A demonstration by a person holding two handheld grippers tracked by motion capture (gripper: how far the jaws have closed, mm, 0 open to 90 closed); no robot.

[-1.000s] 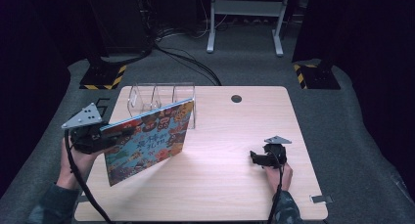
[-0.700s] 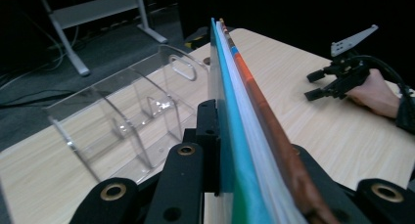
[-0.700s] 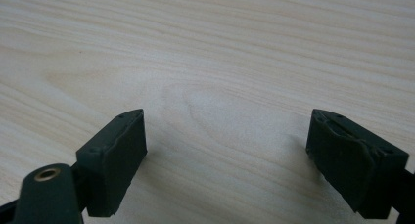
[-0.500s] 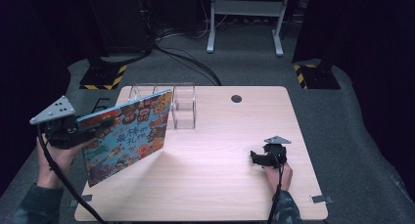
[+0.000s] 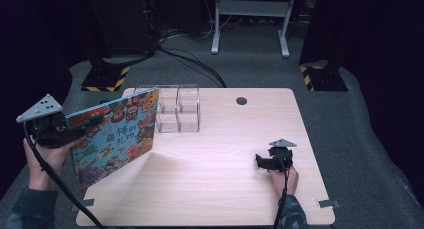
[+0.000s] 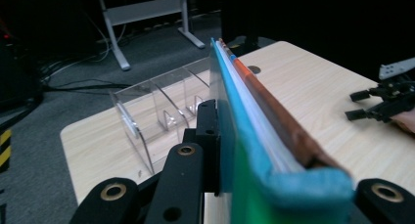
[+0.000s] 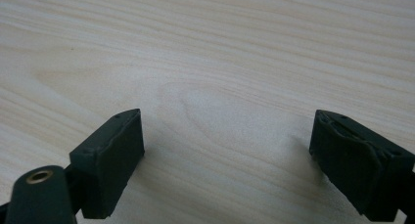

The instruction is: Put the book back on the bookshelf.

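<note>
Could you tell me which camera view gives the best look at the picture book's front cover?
The high view: the picture book faces that camera, its colourful cover in full, clamped at its edge in the left gripper. The left gripper view gives just the book's edge, pages and spine end-on between the jaws. The right gripper view looks at bare table.

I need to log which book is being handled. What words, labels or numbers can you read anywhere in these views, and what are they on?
Colourful book, cover: large Chinese characters in the middle, too blurred in the high view to quote for sure.
Book's spine edge in the left gripper view: no print legible.
Clear plastic organizer, table, left gripper, right gripper: no text visible.
</note>
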